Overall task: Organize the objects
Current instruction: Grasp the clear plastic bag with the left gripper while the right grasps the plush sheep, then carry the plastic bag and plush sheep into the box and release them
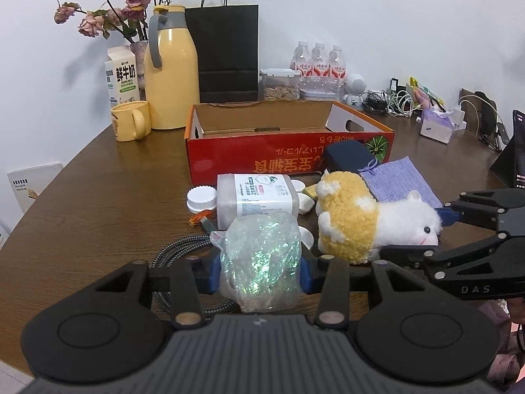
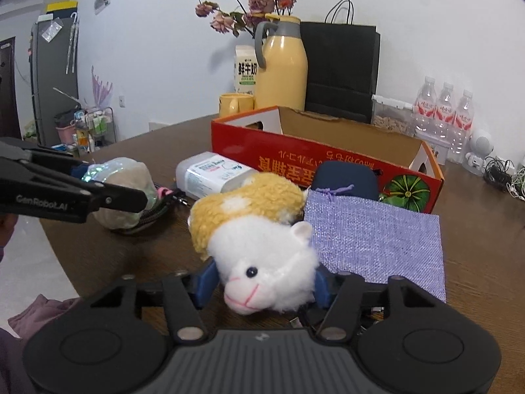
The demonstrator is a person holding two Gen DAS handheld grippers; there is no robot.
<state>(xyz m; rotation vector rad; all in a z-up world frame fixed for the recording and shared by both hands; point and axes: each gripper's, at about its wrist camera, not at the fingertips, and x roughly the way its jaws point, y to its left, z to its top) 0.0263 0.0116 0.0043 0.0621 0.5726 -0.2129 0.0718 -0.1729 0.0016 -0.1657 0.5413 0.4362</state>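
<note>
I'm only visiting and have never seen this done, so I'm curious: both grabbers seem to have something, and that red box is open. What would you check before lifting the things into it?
1. Left gripper pads against both sides of the iridescent bag: ok.
2. Right gripper pads flank the plush sheep at its head: ok, though how firmly they squeeze: cannot tell.
3. Red box open on top with bare floor visible: ok.
4. Braided cable free of the bag: cannot tell, it runs beneath it.
5. Sheep free of the purple cloth: cannot tell, they meet at the edge.
6. Wipes container lies between the bag and the box: not ok for a low path.
</note>
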